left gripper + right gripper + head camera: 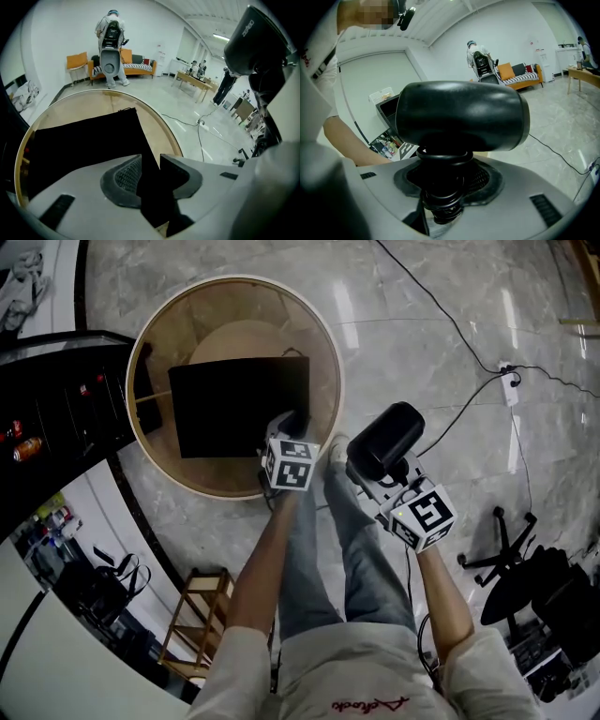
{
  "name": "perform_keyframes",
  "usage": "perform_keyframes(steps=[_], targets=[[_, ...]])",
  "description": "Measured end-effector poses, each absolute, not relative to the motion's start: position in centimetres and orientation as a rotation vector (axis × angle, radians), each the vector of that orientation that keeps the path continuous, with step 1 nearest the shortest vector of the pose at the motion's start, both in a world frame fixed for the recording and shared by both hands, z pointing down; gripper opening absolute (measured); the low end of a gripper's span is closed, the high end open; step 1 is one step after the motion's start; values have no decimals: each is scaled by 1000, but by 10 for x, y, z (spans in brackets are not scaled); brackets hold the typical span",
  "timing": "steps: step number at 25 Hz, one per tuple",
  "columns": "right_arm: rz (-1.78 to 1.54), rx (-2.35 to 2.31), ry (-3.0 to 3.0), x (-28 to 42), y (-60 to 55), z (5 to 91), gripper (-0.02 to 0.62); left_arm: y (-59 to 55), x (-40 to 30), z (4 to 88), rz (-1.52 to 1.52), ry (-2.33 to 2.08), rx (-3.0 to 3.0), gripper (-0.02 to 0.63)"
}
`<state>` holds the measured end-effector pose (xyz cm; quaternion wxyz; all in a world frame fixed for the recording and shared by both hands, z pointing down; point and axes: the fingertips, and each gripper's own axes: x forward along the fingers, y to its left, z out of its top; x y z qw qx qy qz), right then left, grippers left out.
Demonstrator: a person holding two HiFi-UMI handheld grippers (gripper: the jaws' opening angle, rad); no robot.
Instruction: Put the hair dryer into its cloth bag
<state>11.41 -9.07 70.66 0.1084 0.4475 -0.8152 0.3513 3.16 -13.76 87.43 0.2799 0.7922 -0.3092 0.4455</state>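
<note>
A black cloth bag lies flat on the round wooden table. My left gripper points down at the bag's near right corner. In the left gripper view its jaws stand apart, with the corner of the bag lying in the gap between the pads. The black hair dryer is held above the floor to the right of the table. My right gripper is shut on its handle, around which the cord is coiled. The dryer's body fills the right gripper view above the jaws.
A black cabinet stands left of the table and a small wooden rack beside my legs. A cable and a power strip lie on the marble floor at right, near an office chair base. A person stands by an orange sofa far off.
</note>
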Motion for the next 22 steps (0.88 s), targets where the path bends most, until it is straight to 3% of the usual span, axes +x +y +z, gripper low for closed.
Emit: perform_keyframes(steps=[17,22], targets=[[1029,1316,-2387,122,-100,715,198,-138,32,892,1110,-768,2050,110],[1036,1307,-2388,120,-100,717,198,-138,29,890,1066,-736,2042,63]])
